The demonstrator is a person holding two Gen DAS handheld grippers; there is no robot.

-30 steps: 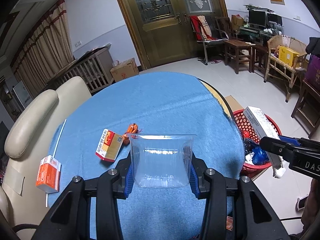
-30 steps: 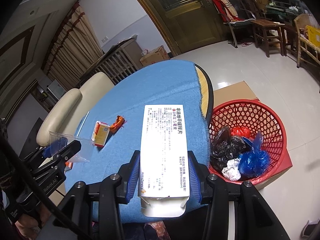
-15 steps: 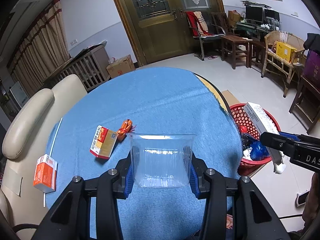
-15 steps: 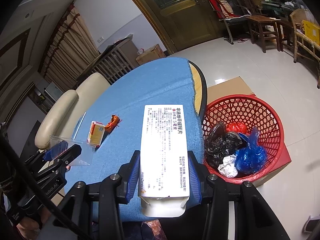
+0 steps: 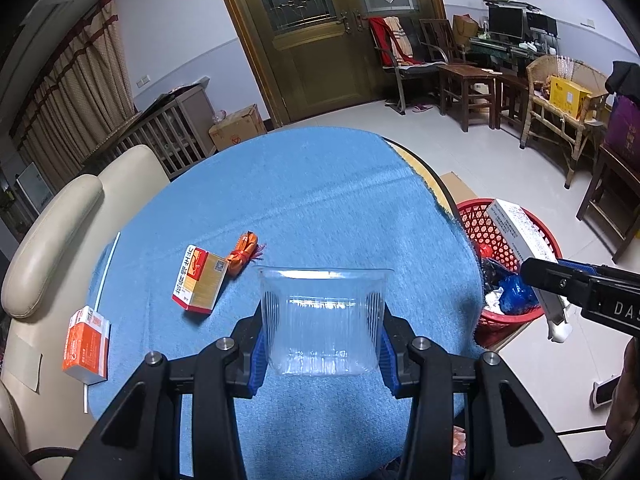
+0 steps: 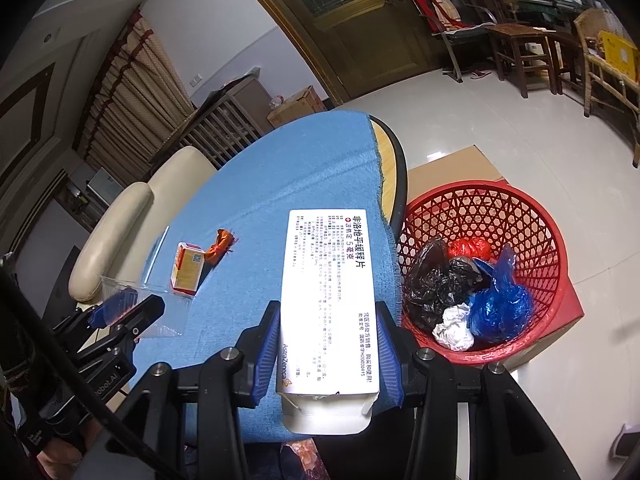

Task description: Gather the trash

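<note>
An orange box (image 5: 86, 344) lies at the cloth's (image 5: 320, 184) left edge, then a red-and-gold box (image 5: 200, 282) with an orange wrapper (image 5: 244, 254) touching it. The left gripper (image 5: 322, 344) is clamped on a clear tub (image 5: 324, 320) above the cloth. The right gripper (image 6: 328, 354) grips a white carton (image 6: 328, 300) at the table's right edge, beside the red basket (image 6: 480, 216) of bagged trash on the floor.

Blue cloth (image 5: 320, 208) over the counter, pale wood with a black rim at its uncovered edge (image 6: 390, 152). Red lattice basket (image 6: 532, 216) holding black, blue, red and white bags; white medicine box (image 6: 328, 292) with black print and a small red mark. Red-and-gold carton (image 5: 200, 284), orange wrapper (image 5: 244, 250), orange-and-white box (image 5: 86, 346), clear ribbed plastic cup (image 5: 324, 320), blue pads on black gripper fingers (image 6: 267, 354).
</note>
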